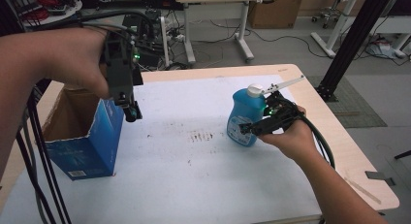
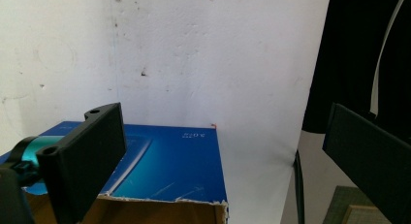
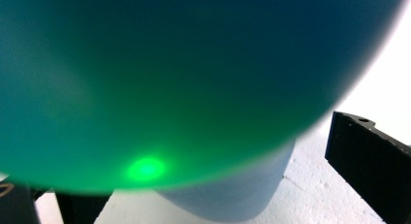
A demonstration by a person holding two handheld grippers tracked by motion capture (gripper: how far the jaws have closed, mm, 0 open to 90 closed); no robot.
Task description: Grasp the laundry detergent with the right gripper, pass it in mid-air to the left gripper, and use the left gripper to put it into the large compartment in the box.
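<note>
A blue bottle (image 1: pixel 245 120) with a white cap (image 1: pixel 254 90) stands upright on the white sheet, right of the table's middle. My right gripper (image 1: pixel 248 129) comes at it from the right, open, jaws on either side of its lower body. In the right gripper view the bottle (image 3: pixel 169 78) is blurred and very close, with one finger (image 3: pixel 373 170) just beside its edge. My left gripper (image 1: pixel 131 112) hangs open over the right rim of a blue cardboard box (image 1: pixel 92 146). In the left gripper view nothing lies between the jaws, and the box (image 2: pixel 169 166) is below.
The box stands open-topped at the table's left edge. A white sheet (image 1: pixel 194 175) covers most of the wooden table (image 1: pixel 339 136). A thin stick (image 1: pixel 361 187) lies near the right edge. A black post (image 1: pixel 351 40) rises beyond the far right corner.
</note>
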